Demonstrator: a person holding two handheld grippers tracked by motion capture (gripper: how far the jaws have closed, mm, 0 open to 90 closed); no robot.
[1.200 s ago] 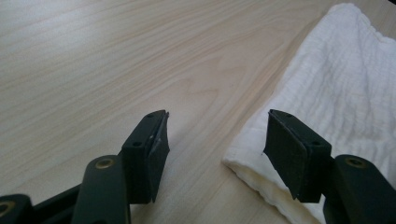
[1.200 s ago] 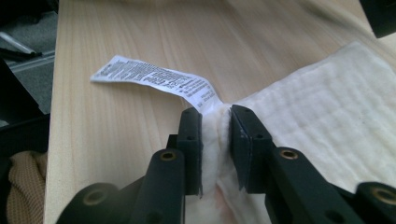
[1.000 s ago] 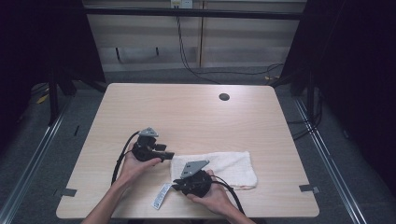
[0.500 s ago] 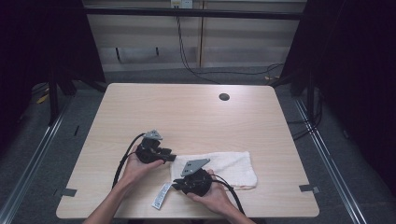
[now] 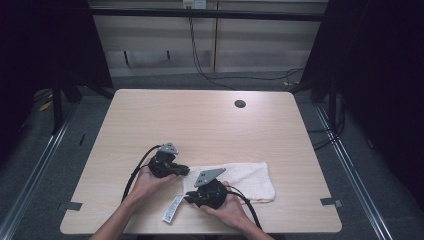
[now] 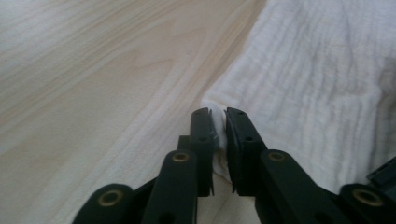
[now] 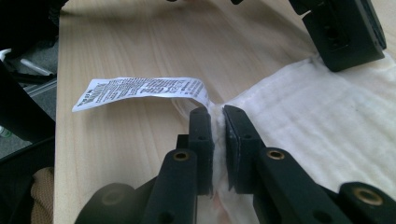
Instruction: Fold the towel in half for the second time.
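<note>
Where the worktop [image 5: 210, 125] runs pale and bare, one item only: a dark round hole [image 5: 240, 104] near its far right corner, well apart from my work.

Item, white towel [image 5: 250, 177]: lies flat near the near edge, right of the middle, its long side along that edge. A printed care label [image 5: 172, 209] sticks out from its near left corner toward the near edge.

Item, my left gripper [image 6: 218, 122]: jaws have just been closing and now pinch the towel's far left corner, cloth bunched between the pads.

Item, my right gripper [image 7: 215, 119]: jaws nearly together, clamped on the towel's near left corner just beside the label's root.

Nothing stands between the two tongs but the towel's short left edge; cables [image 5: 134, 175] trail back toward the near edge.

Surroundings: grey floor, metal rails along both sides of the worktop, dark curtains left and right, loose cables [image 5: 225, 85] on the floor beyond the far edge before a light panelled wall.

Containers: none seen.
</note>
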